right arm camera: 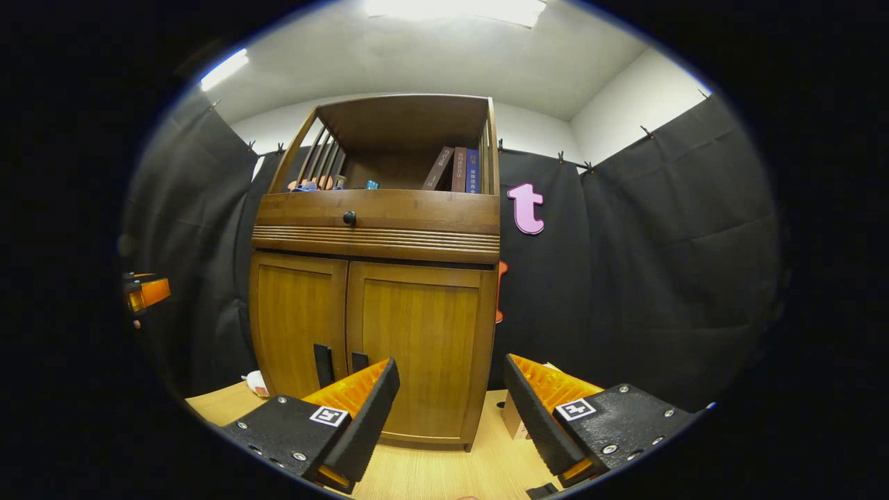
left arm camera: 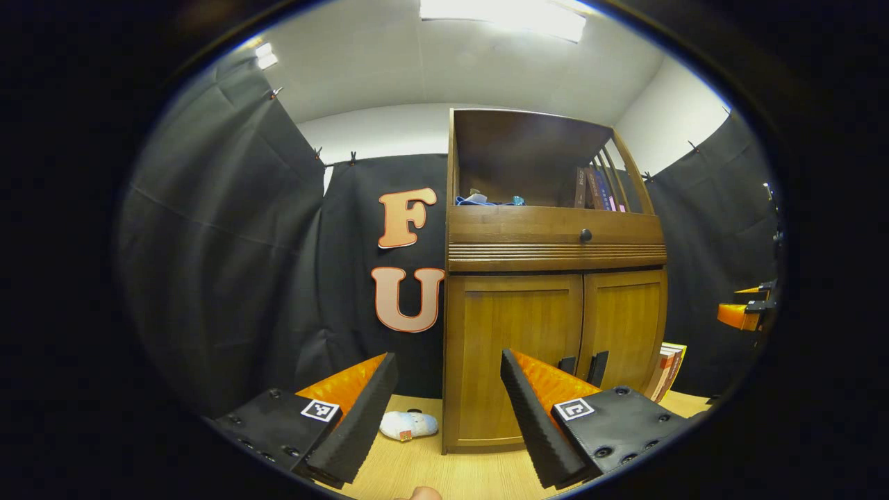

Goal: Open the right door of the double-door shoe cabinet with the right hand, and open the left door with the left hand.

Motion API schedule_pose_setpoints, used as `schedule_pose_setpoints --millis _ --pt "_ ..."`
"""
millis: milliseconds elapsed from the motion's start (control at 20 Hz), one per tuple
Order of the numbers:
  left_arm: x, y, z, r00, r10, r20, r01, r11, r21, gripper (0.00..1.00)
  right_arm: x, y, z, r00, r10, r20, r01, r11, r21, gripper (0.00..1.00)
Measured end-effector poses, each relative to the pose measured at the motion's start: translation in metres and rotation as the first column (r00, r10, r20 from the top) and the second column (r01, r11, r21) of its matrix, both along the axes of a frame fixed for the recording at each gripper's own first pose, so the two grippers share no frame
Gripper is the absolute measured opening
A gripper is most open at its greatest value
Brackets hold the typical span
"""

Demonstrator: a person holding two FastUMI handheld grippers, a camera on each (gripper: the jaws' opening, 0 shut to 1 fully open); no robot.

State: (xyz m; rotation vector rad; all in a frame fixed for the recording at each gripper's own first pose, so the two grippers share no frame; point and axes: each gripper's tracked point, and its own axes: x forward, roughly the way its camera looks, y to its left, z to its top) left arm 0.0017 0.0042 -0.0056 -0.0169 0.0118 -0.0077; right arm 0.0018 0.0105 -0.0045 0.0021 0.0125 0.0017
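Both doors (right arm camera: 361,333) are shut (handles untouched), and your left gripper (left arm camera: 448,417) and right gripper (right arm camera: 451,417) are spread, so everything's left.

Wooden double-door shoe cabinet (right arm camera: 378,305), upright on the floor against the black wall. Right door (right arm camera: 420,354) and left door (right arm camera: 295,323) both shut, flush; dark vertical handles (right arm camera: 323,364) side by side at the centre seam.

The cabinet (right arm camera: 375,278) is honey-brown wood with black handles (right arm camera: 323,364); beside its base lies a white soft toy (left arm camera: 408,424) on pale floor.
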Motion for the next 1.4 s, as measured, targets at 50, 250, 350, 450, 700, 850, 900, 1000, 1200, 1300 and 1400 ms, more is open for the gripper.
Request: schedule_pose_setpoints --millis 50,250,350,450,700,850,900,1000,1200,1300,1400 --pt "0.000 0.000 0.000 1.000 0.001 0.001 -0.001 1.000 0.003 0.96 0.001 0.001 -0.001 1.000 0.000 -0.002 0.000 1.000 0.003 0.93" --pt "0.001 -0.001 -0.002 1.000 0.010 -0.003 -0.010 1.000 0.006 0.94 0.004 0.006 -0.006 1.000 0.004 -0.011 -0.004 1.000 0.000 0.93" --pt "0.000 -0.001 -0.002 1.000 0.008 -0.005 -0.008 1.000 -0.001 0.95 0.007 0.013 -0.012 0.999 0.020 -0.025 -0.020 1.000 0.008 0.93" --pt "0.000 0.000 -0.005 1.000 -0.001 -0.013 0.001 1.000 -0.007 0.99 0.013 0.017 -0.018 0.999 0.029 -0.030 -0.028 0.999 0.022 0.93" --pt "0.001 -0.002 -0.007 1.000 0.010 -0.017 -0.010 1.000 0.005 0.99 0.040 0.040 -0.037 0.998 0.055 -0.027 -0.054 0.997 0.051 0.93" --pt "0.000 -0.003 -0.008 1.000 0.000 -0.011 0.000 1.000 0.000 0.99 0.059 0.063 -0.052 0.996 0.088 -0.024 -0.086 0.993 0.077 0.93" --pt "-0.001 -0.001 -0.010 1.000 -0.004 -0.013 0.004 1.000 -0.004 0.97 0.066 0.072 -0.060 0.995 0.099 -0.031 -0.096 0.992 0.084 0.93" --pt "0.000 0.000 -0.013 1.000 -0.002 -0.018 0.002 1.000 -0.005 0.95 0.081 0.087 -0.079 0.992 0.112 -0.053 -0.108 0.991 0.085 0.93" --pt "0.002 0.002 -0.018 1.000 0.004 -0.028 -0.004 1.000 -0.002 0.96 0.110 0.119 -0.112 0.986 0.136 -0.097 -0.131 0.990 0.060 0.93" --pt "0.001 0.006 -0.022 0.999 0.010 -0.031 -0.010 1.000 -0.001 0.99 0.128 0.130 -0.128 0.984 0.141 -0.108 -0.135 0.989 0.064 0.93" --pt "-0.004 0.014 -0.024 0.999 0.021 -0.032 -0.021 1.000 0.003 0.99 0.146 0.130 -0.140 0.987 0.125 -0.100 -0.120 0.991 0.058 0.93"
